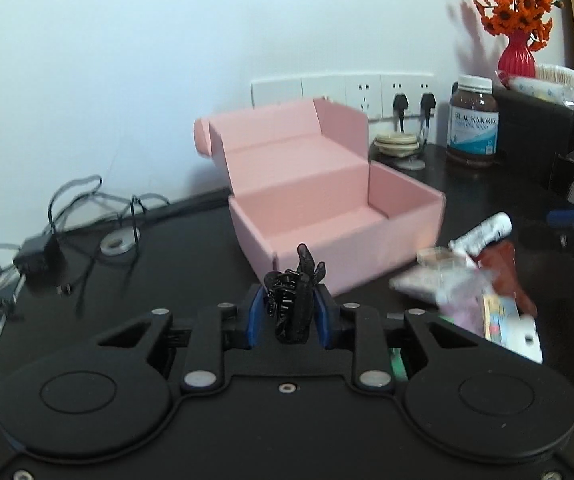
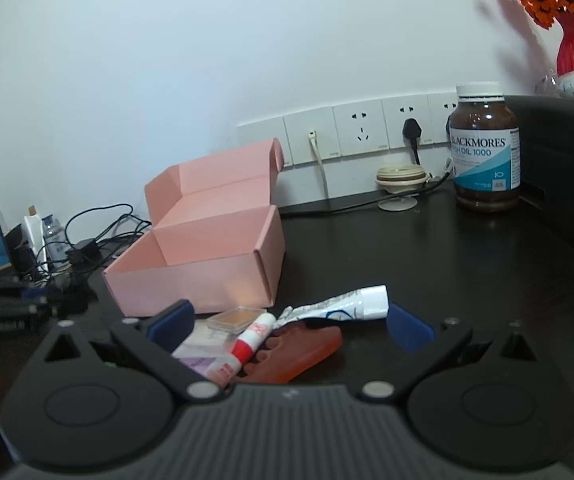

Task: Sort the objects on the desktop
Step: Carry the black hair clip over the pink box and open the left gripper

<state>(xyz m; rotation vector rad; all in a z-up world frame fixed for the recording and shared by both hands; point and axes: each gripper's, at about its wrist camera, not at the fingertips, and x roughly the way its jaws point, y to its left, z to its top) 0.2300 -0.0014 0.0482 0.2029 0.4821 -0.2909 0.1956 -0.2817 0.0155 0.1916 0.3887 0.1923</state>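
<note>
Dark, almost black wood makes up the desk [image 2: 427,248], which runs back to a plain white wall [image 2: 167,60] carrying a row of white sockets [image 2: 361,130] with black plugs in some of them. At the back on the right stand a brown pill bottle [image 2: 485,148] with a white cap and a blue-and-white label, a small round cream stand [image 2: 401,180] just beside it, and a red vase [image 1: 517,56] of orange flowers on a raised black block. Off to the left lies a tangle of black cables [image 1: 87,216] with a small adapter.

An open pink box [image 1: 327,216] sits mid-desk, its lid leaning back toward the wall; no object can be made out inside.

The left gripper [image 1: 290,312] has its blue pads pressed against a black hair clip [image 1: 293,304], which stands upright between them, just in front of the box's near wall.

The right gripper [image 2: 289,320] hangs with its jaws spread wide and nothing between the pads. On the desk below and ahead of it lies a small heap of things, near the front of the box: a crumpled white tube [image 2: 347,302], a red-and-white glue stick [image 2: 251,338], a reddish-orange comb-like piece [image 2: 299,354], a small clear case [image 2: 237,316] with a tan insert, and some pale packets [image 2: 203,350].
</note>
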